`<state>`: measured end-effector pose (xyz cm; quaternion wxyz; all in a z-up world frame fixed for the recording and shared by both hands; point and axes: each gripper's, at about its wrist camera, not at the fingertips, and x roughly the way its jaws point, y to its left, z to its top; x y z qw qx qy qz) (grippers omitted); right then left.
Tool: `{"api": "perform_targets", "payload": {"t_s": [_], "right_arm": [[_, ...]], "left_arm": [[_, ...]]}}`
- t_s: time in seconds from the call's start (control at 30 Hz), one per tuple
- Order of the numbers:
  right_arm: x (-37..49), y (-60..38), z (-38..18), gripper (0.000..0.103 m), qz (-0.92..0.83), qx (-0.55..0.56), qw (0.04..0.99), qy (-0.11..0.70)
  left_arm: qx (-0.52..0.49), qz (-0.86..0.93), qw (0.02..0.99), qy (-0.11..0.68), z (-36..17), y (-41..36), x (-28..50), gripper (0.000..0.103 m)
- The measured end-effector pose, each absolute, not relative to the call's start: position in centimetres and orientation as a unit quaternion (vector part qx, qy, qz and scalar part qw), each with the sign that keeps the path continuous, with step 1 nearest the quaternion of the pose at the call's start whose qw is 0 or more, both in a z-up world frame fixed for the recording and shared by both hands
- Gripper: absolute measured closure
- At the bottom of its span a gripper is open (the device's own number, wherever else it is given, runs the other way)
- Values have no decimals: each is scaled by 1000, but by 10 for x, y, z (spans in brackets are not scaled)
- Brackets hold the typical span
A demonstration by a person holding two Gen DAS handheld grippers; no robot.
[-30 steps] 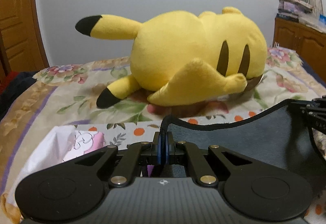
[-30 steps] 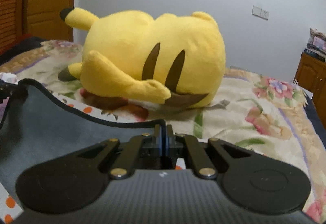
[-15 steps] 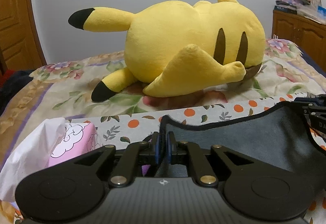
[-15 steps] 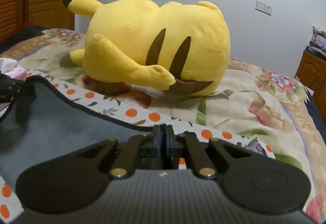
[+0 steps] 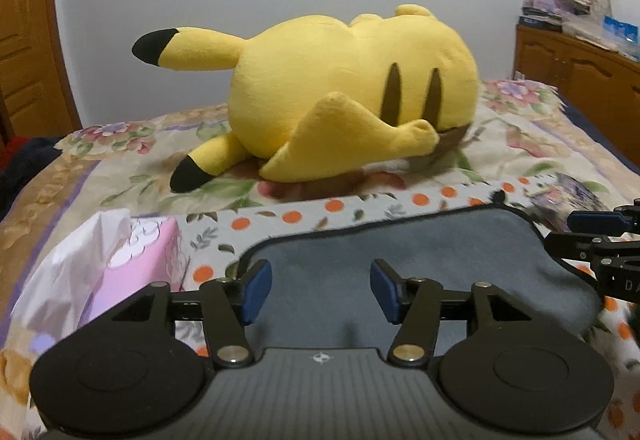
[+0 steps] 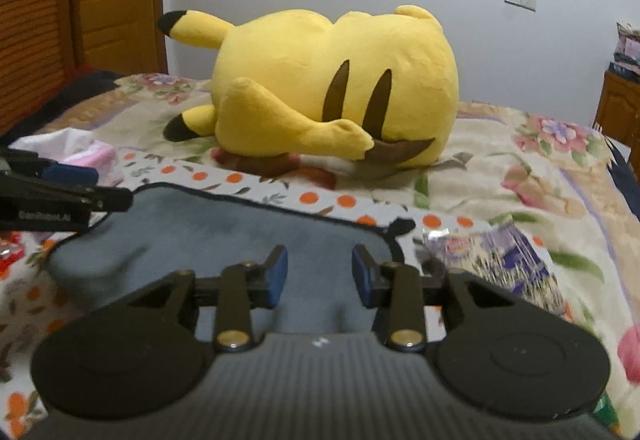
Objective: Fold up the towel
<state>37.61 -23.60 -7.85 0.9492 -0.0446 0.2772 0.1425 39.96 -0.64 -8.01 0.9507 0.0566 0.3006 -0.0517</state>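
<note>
A grey towel (image 5: 420,252) with a dark hem lies folded on the dotted cloth (image 5: 332,205) on the bed. In the right wrist view the same towel (image 6: 224,228) spreads below the gripper. My left gripper (image 5: 321,290) hovers over the towel's near left part, its jaws opening, with nothing pressed between the blue pads. My right gripper (image 6: 319,274) stands over the towel's near right part, its jaws also opening and free of the cloth. Each gripper shows at the edge of the other's view.
A large yellow plush toy (image 5: 348,99) lies on the floral bedspread beyond the towel. A pink tissue pack (image 5: 132,252) with white tissue sits at the left. A shiny purple wrapper (image 6: 496,260) lies right of the towel. A wooden cabinet (image 5: 580,79) stands at the far right.
Both grippers, earlier shut on the towel's raised edge, have let go and opened. The towel edge has dropped flat, and both grippers have pulled back towards the near side.
</note>
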Motion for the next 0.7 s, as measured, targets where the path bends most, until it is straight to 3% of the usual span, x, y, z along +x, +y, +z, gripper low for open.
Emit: {"api": "perform_targets", "payload": {"t_s": [0.7], "right_arm": [[276, -264, -39, 63, 132, -24, 952, 277]], "left_arm": [[77, -82, 948, 299, -38, -26, 283, 24]]}}
